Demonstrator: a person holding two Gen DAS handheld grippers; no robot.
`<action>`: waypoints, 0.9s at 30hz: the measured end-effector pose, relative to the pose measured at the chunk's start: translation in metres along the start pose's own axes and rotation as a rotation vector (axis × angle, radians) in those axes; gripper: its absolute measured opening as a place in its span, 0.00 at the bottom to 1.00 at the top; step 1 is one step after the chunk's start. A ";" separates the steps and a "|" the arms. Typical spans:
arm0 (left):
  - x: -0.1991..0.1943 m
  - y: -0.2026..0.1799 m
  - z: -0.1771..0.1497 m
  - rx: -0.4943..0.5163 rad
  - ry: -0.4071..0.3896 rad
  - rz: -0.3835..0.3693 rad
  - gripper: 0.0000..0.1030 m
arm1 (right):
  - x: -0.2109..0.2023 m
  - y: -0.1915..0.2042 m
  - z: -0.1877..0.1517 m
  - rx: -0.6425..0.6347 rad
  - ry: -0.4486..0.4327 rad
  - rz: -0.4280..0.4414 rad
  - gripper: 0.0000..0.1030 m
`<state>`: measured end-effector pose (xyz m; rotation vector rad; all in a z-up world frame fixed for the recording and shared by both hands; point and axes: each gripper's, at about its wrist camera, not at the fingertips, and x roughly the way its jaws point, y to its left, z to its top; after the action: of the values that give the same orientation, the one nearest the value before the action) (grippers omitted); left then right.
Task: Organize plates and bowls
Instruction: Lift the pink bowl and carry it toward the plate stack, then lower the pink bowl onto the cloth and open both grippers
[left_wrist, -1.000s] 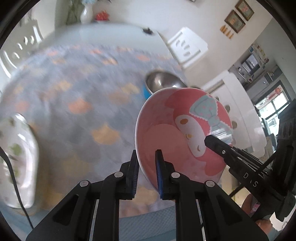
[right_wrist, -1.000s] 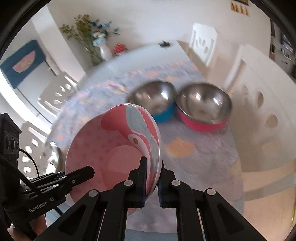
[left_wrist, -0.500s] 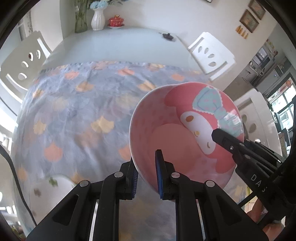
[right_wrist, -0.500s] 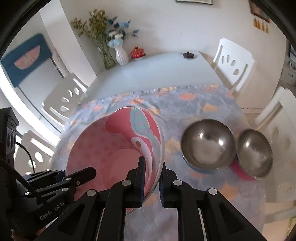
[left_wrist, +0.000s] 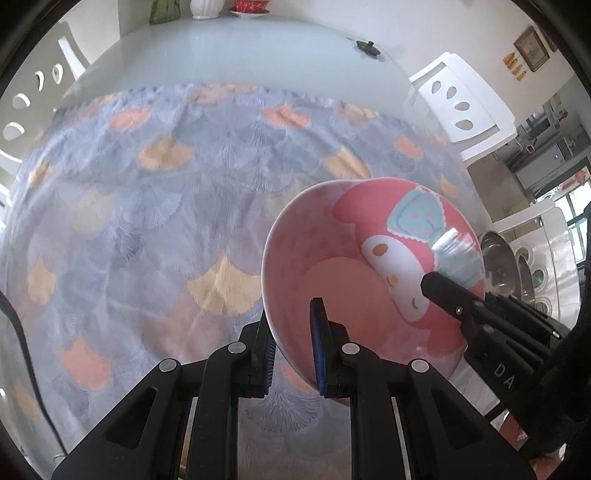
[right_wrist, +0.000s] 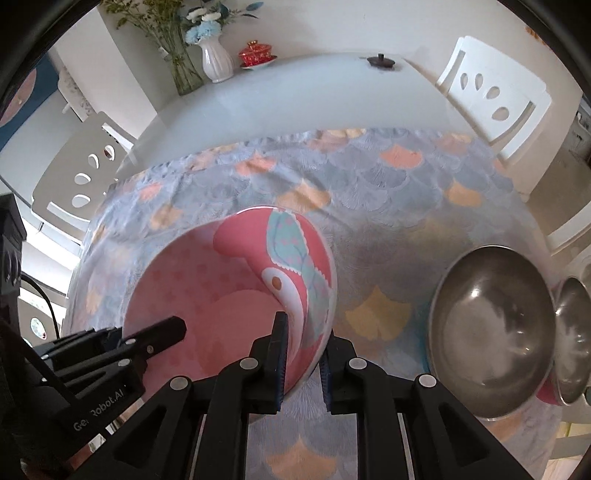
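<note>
A pink cartoon bowl (left_wrist: 354, 266) is held above the table by both grippers. My left gripper (left_wrist: 293, 341) is shut on the bowl's left rim, one finger inside and one outside. My right gripper (right_wrist: 303, 350) is shut on the bowl's right rim; the bowl also shows in the right wrist view (right_wrist: 221, 295). Each gripper shows in the other's view, the right gripper (left_wrist: 443, 288) at the far rim and the left gripper (right_wrist: 162, 332) likewise. Two steel bowls (right_wrist: 491, 332) (right_wrist: 572, 339) sit on the cloth at the right.
A grey-blue patterned cloth (left_wrist: 166, 221) covers the near half of a pale table (right_wrist: 295, 92). White chairs (right_wrist: 495, 92) stand around it. A vase with flowers (right_wrist: 214, 59), a red lidded dish (right_wrist: 256, 53) and a small black lid (right_wrist: 380, 61) sit at the far end.
Both grippers carried the pink bowl leftwards and down, away from the steel bowls, which now lie further right. The grip on both rims is unchanged.
</note>
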<state>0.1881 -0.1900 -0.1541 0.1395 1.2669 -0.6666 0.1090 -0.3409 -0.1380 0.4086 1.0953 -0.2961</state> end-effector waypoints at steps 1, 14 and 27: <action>0.001 0.000 -0.001 0.001 0.002 0.004 0.14 | 0.002 0.000 0.000 -0.004 0.002 -0.002 0.14; -0.005 0.000 -0.018 -0.038 0.005 0.038 0.15 | -0.001 -0.015 -0.012 0.028 0.036 0.059 0.14; -0.081 -0.027 -0.066 -0.053 -0.118 0.084 0.15 | -0.088 -0.052 -0.067 0.075 -0.038 0.119 0.14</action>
<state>0.1074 -0.1510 -0.0946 0.1079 1.1580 -0.5608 -0.0045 -0.3536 -0.0942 0.5309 1.0202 -0.2396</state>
